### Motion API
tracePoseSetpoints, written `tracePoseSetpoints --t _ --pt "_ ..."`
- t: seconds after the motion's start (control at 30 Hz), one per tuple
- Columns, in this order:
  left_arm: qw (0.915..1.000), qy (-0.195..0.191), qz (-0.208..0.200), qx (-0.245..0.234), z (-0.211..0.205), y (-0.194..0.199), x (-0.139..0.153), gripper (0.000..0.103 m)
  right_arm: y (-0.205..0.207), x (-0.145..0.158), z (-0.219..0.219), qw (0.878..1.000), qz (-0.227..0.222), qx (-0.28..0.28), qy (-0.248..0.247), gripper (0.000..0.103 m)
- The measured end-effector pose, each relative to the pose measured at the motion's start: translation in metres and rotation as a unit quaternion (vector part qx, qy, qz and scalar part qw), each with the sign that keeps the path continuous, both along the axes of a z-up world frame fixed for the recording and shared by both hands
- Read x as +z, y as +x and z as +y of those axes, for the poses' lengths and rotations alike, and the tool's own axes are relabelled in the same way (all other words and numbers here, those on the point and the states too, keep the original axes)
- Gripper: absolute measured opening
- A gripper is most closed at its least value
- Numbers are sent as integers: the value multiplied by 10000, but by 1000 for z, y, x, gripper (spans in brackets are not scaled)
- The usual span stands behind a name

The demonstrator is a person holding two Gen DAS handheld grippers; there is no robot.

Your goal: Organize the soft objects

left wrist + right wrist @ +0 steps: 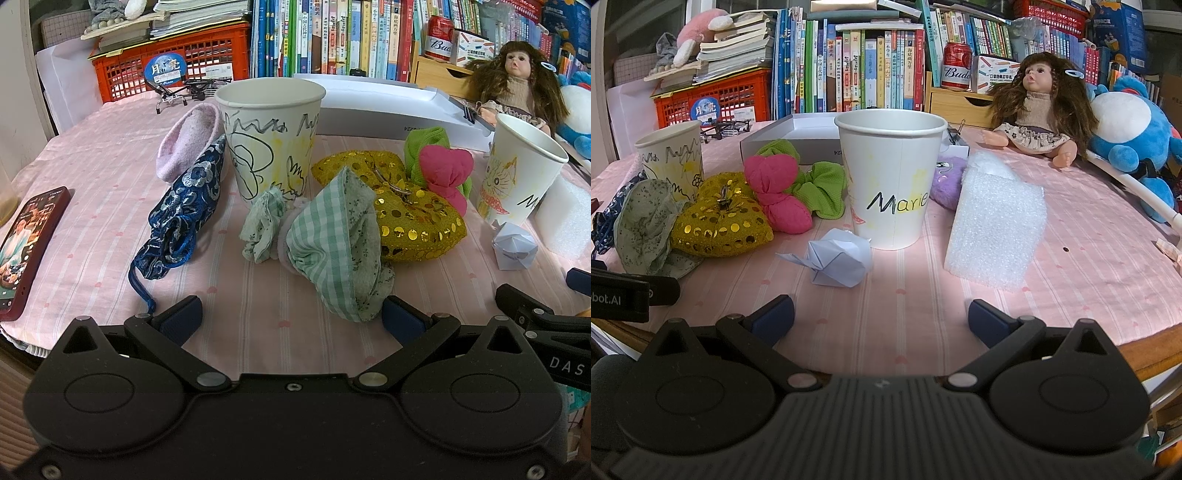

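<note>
Above the pink tablecloth, both grippers hover level, jaws spread.

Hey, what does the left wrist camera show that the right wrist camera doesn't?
Only the left wrist view shows the dark red smartphone and the pale pink fuzzy sock.

Only the right wrist view shows the purple fluffy pouch behind the cup and the "Marie" lettering on that white paper cup.

Both show the gold sequinned heart cushion, the pink and green knotted cloth, the folded white paper figure, the white foam block and the long-haired doll.
</note>
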State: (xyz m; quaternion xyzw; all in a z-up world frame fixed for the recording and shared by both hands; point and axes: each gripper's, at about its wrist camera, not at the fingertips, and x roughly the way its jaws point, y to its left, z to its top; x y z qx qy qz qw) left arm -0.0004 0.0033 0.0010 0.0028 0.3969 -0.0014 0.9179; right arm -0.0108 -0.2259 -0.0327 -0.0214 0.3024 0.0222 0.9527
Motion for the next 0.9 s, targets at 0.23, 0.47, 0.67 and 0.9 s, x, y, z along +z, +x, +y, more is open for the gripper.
tracePoseSetpoints --t 0.23,0.47,0.67,0.9 --pt "9999 -31 -98 43 3 2 -2 103 0 1 0 10000 2 2 3 103" --pt "9998 -38 -174 33 6 2 -4 103 0 0 0 10000 -39 -9 10 103" --pt "9996 -54 -288 -33 9 -3 -6 103 -3 -1 -1 9999 -131 -4 14 103" --pt "9979 -398 -323 -407 14 -17 8 95 -8 -1 -8 9990 -342 166 234 103"
